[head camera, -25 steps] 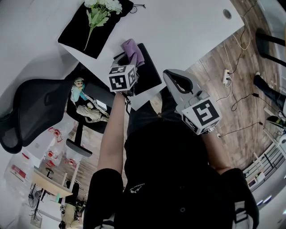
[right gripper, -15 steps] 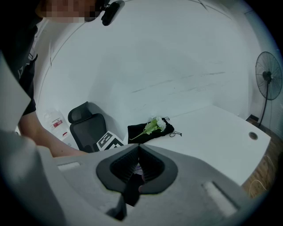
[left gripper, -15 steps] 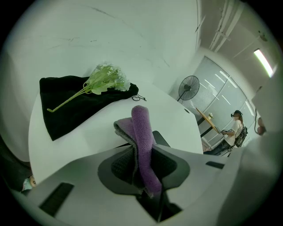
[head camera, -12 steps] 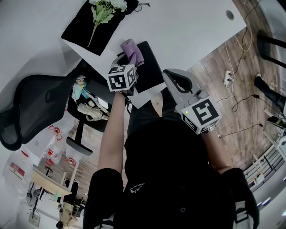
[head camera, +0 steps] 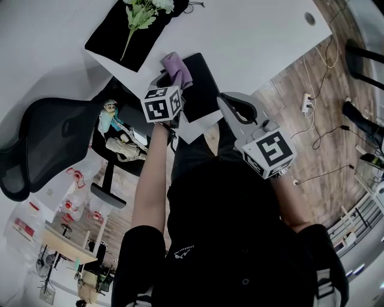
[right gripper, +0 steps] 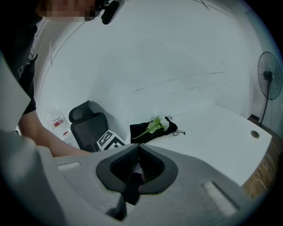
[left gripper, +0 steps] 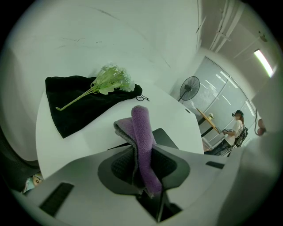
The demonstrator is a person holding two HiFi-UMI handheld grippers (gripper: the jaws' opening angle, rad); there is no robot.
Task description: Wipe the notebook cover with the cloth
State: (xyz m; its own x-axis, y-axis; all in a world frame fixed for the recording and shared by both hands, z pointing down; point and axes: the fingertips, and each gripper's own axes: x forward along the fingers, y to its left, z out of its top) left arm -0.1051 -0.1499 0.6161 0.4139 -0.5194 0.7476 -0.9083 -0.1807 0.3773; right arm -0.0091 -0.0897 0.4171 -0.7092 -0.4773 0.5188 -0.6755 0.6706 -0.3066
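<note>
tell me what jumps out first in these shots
The purple cloth stands out most, pinched upright by the left gripper over the black notebook near the white table's front edge. Farther back, a bunch of white flowers lies on a black bag. The right gripper is shut, off to the side.

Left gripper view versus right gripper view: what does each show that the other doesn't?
Only the left gripper view: the cloth clamped in the left gripper, the notebook corner behind it, and a distant person.
Only the right gripper view: the right gripper with its jaws shut on nothing, a chair, and the person's left arm.
Both: the flowers on the black bag, the white table and a fan.
</note>
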